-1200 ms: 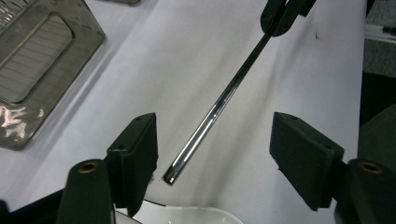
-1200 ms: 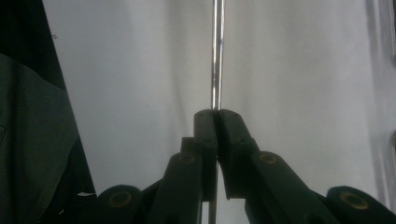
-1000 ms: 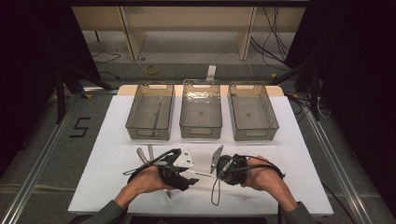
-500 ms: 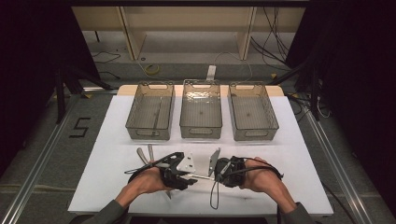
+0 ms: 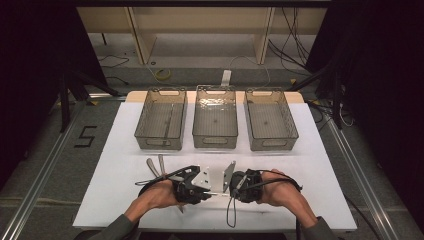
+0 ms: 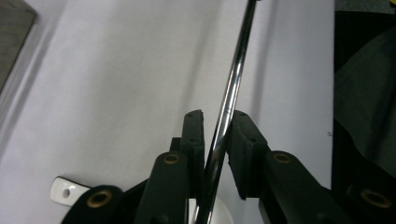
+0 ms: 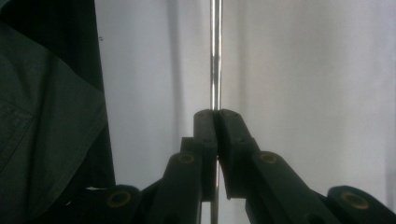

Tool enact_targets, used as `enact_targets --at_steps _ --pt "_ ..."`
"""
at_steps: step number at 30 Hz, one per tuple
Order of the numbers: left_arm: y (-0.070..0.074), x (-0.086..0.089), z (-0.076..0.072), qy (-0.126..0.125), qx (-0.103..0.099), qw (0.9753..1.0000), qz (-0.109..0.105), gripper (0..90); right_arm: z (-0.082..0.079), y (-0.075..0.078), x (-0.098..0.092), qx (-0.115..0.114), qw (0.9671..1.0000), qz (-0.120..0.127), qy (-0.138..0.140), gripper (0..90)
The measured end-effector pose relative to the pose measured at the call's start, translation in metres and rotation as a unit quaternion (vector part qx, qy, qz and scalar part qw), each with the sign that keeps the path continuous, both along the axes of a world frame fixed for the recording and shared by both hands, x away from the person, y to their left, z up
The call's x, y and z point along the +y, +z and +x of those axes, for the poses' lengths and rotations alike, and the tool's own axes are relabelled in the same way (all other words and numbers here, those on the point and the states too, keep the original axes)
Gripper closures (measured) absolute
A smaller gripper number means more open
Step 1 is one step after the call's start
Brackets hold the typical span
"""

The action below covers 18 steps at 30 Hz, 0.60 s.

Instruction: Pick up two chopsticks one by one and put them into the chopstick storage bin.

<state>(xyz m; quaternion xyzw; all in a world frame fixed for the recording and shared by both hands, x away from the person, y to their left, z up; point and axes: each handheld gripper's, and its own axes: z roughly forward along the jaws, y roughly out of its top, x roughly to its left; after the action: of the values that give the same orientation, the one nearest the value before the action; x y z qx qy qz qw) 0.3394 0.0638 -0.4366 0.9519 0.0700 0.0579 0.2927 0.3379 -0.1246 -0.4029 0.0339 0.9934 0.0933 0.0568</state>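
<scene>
A thin shiny metal rod (image 5: 216, 192) hangs level just above the white table (image 5: 320, 200), near its front edge. My two grippers face each other over it. The left gripper (image 5: 202, 188) comes in from the left and the right gripper (image 5: 227, 187) from the right. In the left gripper view the rod (image 6: 236, 70) runs slanted between the jaws of the left gripper (image 6: 217, 114), which press on it. In the right gripper view the right gripper (image 7: 215, 112) is shut tight on the rod (image 7: 215, 56), which runs straight away from it.
Three empty see-through bins stand in a row at the back of the table: left (image 5: 142, 120), middle (image 5: 196, 120) and right (image 5: 292, 120). Two metal utensils (image 5: 155, 167) lie just left of my left hand. A dark sleeve (image 7: 42, 135) borders the right gripper view.
</scene>
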Motion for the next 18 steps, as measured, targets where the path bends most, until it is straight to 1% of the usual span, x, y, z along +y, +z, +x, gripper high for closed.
enact_targets --at_steps 2,4,5,6,7,8,9,10,11,12,14,15,16,18 --pt "0.000 -0.001 -0.002 -0.008 0.003 1.0000 -0.001 80.1 0.002 0.000 -0.002 -0.002 1.0000 0.002 0.005 85.2" --pt "-0.001 -0.001 -0.002 -0.015 0.012 0.9998 -0.006 82.5 0.004 0.001 -0.005 -0.002 0.9999 0.010 -0.006 82.8" --pt "0.000 -0.001 -0.002 -0.013 0.015 0.9997 -0.011 83.1 0.006 0.001 -0.007 -0.005 0.9997 0.018 -0.013 81.5" --pt "0.000 0.000 -0.001 -0.009 0.017 0.9997 -0.015 83.3 0.008 0.002 -0.009 -0.003 0.9995 0.026 -0.018 80.0" --pt "0.001 0.002 0.000 -0.005 0.017 0.9997 -0.015 83.4 0.009 0.004 -0.011 -0.001 0.9989 0.030 -0.035 73.1" --pt "0.002 0.004 0.002 0.000 0.016 0.9998 -0.015 83.4 0.010 0.005 -0.012 -0.011 0.9983 0.037 -0.042 68.1" --pt "0.002 0.005 0.003 0.007 0.017 0.9996 -0.020 83.4 0.010 0.008 -0.013 -0.016 0.9977 0.039 -0.053 65.7" --pt "0.002 0.007 0.005 0.015 0.014 0.9996 -0.018 83.4 0.011 0.011 -0.015 -0.022 0.9974 0.046 -0.051 61.4" --pt "0.002 0.009 0.007 0.024 0.013 0.9995 -0.018 83.4 0.011 0.014 -0.017 -0.027 0.9960 0.061 -0.059 55.7" --pt "0.002 0.011 0.009 0.031 0.011 0.9993 -0.018 83.4 0.011 0.016 -0.018 -0.031 0.9936 0.078 -0.075 52.5" --pt "0.003 0.014 0.012 0.050 0.008 0.9985 -0.023 83.4 0.014 0.021 -0.021 -0.032 0.9899 0.098 -0.098 47.2" --pt "0.003 0.016 0.013 0.058 0.007 0.9980 -0.025 83.4 0.015 0.021 -0.023 -0.038 0.9877 0.109 -0.105 44.4" --pt "0.004 0.018 0.015 0.070 0.009 0.9970 -0.032 83.4 0.016 0.021 -0.024 -0.040 0.9854 0.118 -0.116 42.9" --pt "0.007 0.023 0.019 0.093 0.017 0.9944 -0.048 83.4 0.017 0.022 -0.027 -0.045 0.9823 0.128 -0.129 40.1"
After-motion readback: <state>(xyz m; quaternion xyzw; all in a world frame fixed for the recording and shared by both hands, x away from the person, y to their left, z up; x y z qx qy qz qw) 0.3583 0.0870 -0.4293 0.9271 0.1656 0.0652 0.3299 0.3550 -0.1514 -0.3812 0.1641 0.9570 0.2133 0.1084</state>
